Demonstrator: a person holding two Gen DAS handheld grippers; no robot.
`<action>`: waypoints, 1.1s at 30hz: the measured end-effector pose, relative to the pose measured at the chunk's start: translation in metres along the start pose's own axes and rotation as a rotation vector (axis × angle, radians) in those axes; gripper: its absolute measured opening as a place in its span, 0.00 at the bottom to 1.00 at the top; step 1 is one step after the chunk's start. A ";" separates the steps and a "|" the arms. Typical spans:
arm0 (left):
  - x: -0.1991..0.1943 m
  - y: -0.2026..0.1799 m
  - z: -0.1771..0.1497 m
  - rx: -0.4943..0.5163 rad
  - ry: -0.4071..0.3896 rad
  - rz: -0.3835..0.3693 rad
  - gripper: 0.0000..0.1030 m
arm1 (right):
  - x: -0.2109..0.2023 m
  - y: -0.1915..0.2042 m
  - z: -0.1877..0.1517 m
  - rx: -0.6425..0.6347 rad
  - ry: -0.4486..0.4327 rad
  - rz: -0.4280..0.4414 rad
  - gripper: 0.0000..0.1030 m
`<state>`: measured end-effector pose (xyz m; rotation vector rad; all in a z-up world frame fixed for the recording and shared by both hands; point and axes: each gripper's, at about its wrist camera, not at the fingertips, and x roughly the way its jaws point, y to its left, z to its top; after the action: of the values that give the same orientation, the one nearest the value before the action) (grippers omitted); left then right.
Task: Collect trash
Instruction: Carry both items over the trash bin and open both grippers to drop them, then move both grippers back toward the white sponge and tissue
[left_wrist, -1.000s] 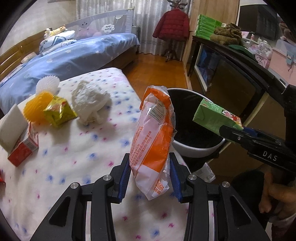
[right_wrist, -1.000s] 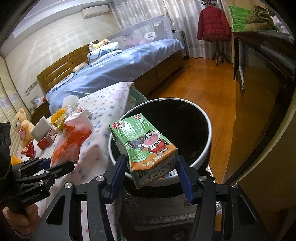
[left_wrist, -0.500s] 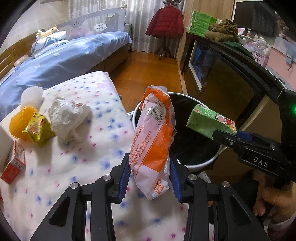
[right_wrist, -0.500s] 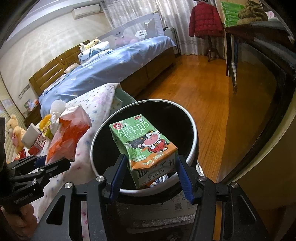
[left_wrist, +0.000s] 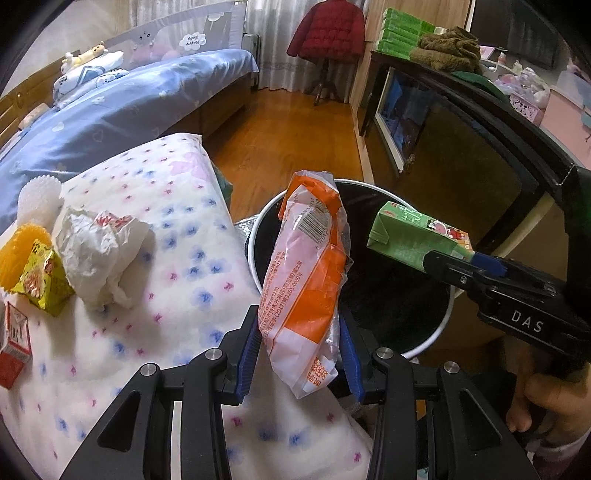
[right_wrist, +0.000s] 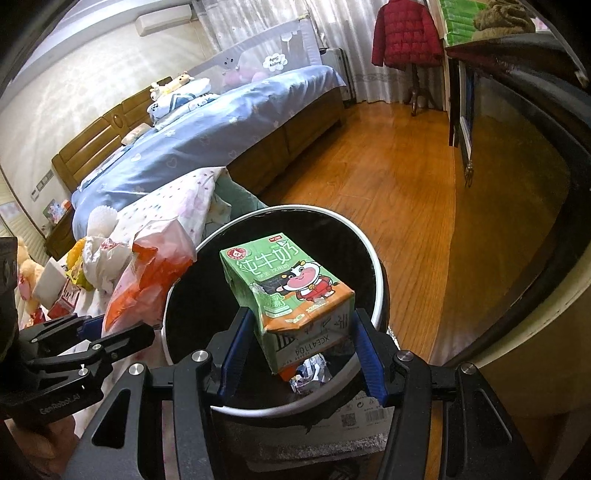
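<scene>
Two grippers are each carrying trash: the right gripper (right_wrist: 301, 350), clamped on the green milk carton (right_wrist: 286, 291), is hanging over the bin (right_wrist: 376, 273)'s mouth, while the left gripper (left_wrist: 297, 356) is pinching the upright orange wrapper (left_wrist: 308, 280) at the bin's left rim.

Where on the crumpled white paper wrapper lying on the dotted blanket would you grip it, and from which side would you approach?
Grip the crumpled white paper wrapper across its raised middle hump, coming from above. It lies loose on the dotted blanket, bunched upward, and the yellow packet crowds one side, so a side approach looks awkward.
</scene>
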<state>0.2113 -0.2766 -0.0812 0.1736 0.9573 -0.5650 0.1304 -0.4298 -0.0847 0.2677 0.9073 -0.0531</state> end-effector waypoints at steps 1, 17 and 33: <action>0.001 0.000 0.002 0.000 0.001 0.001 0.38 | 0.000 -0.001 0.001 0.002 0.000 0.000 0.54; -0.003 -0.003 0.001 0.014 -0.046 0.017 0.54 | 0.000 -0.011 0.008 0.058 0.004 0.032 0.54; -0.062 0.058 -0.065 -0.142 -0.108 0.086 0.56 | -0.020 0.044 -0.008 0.047 -0.037 0.152 0.74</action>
<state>0.1667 -0.1794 -0.0742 0.0563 0.8771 -0.4217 0.1187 -0.3868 -0.0647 0.3775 0.8478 0.0612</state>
